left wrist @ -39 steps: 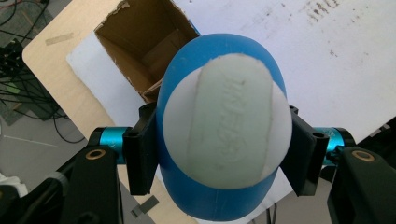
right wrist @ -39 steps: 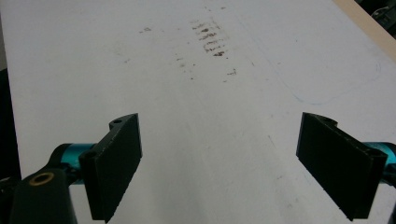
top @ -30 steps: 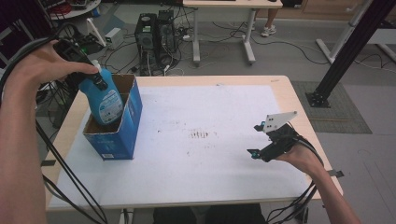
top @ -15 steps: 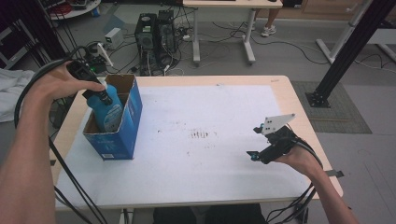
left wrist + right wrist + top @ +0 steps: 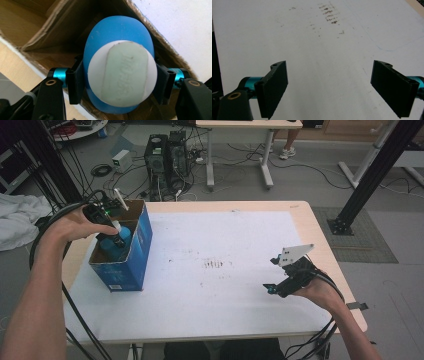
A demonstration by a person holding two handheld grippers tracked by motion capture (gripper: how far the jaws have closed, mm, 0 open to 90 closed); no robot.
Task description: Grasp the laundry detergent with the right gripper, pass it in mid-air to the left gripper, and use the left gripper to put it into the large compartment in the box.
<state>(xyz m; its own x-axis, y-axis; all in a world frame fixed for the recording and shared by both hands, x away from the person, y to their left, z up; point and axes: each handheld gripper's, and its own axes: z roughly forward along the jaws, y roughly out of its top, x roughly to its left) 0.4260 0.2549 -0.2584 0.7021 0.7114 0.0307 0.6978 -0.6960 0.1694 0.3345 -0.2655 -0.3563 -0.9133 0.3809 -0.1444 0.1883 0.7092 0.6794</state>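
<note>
A: Where was the blue bottle (image 5: 117, 50), as seen from the high view?

B: It stood inside the open blue cardboard box (image 5: 135, 255) at the table's (image 5: 240, 320) left edge, sunk so that only its top showed above the rim. The left gripper (image 5: 111, 231) reached down into the box from above.

A: And the jaws of that gripper?

B: In the left gripper view they pinched the bottle at its white cap (image 5: 122, 72), one black pad against each side. The cap bore a pale green oval with raised lettering, too blurred to read.

A: Did the bottle touch the box's floor?

B: I could not tell; the bottle's body hid the space beneath it. Brown cardboard flaps lay behind it.

A: The right gripper (image 5: 287, 277)?

B: It hung low over the white sheet near the right edge, well apart from the box. In the right gripper view its jaws stood spread wide, nothing between them, pointing toward some brown smudges (image 5: 328, 13) on the sheet.
</note>
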